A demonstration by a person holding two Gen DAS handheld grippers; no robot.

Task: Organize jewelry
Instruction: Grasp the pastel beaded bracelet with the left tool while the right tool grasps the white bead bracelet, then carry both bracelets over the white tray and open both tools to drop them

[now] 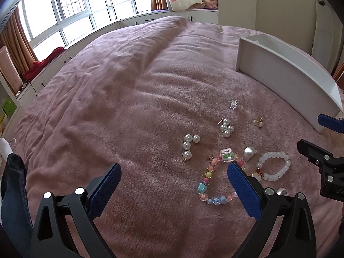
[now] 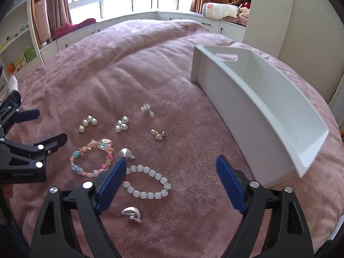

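Note:
Jewelry lies on a pink blanket (image 1: 129, 107). A colourful bead bracelet (image 1: 215, 178) (image 2: 92, 161), a white bead bracelet (image 1: 273, 165) (image 2: 148, 182), two pearl earring clusters (image 1: 189, 146) (image 1: 226, 126), a small gold-and-pearl earring pair (image 2: 158, 134), a sparkly silver earring (image 2: 147, 109) and two silver shell-shaped earrings (image 2: 126, 153) (image 2: 132, 214) lie loose. A white open tray (image 2: 258, 107) (image 1: 286, 75) stands to the right. My left gripper (image 1: 174, 172) is open and empty, above the blanket left of the colourful bracelet. My right gripper (image 2: 171, 168) is open and empty, over the white bracelet.
The bed fills most of both views. Beyond it run a window bench with white cabinets (image 2: 150, 19), folded bedding (image 2: 221, 9) and curtains. Shelves (image 2: 15, 43) stand at the left. A wardrobe (image 1: 279, 6) stands at the right.

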